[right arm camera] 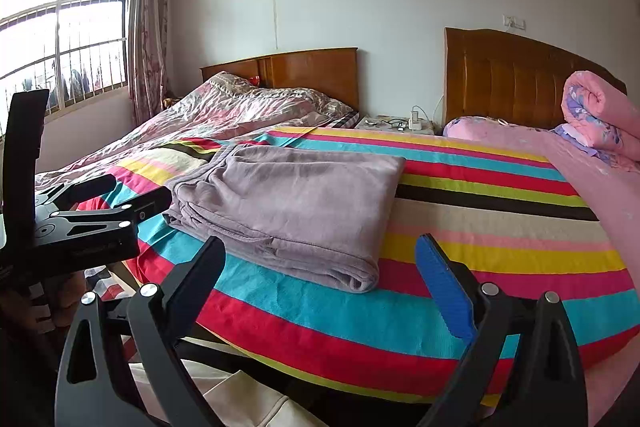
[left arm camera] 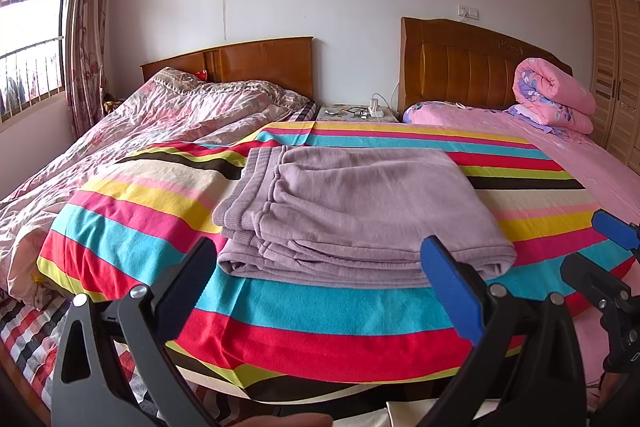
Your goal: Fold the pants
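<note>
Mauve fleece pants (left arm camera: 360,207) lie folded in a flat stack on a striped blanket (left arm camera: 320,315), waistband at the left. They also show in the right wrist view (right arm camera: 292,203). My left gripper (left arm camera: 320,263) is open and empty, held just before the near edge of the pants. My right gripper (right arm camera: 320,259) is open and empty, near the pants' right front corner. The right gripper shows at the right edge of the left wrist view (left arm camera: 612,267). The left gripper shows at the left of the right wrist view (right arm camera: 100,211).
The striped blanket (right arm camera: 480,227) covers the bed's foot. A rumpled pink quilt (left arm camera: 160,123) lies on the left bed. A rolled pink duvet (left arm camera: 552,95) sits by the right headboard. A nightstand (left arm camera: 356,113) with chargers stands between the beds. A wardrobe (left arm camera: 616,75) is far right.
</note>
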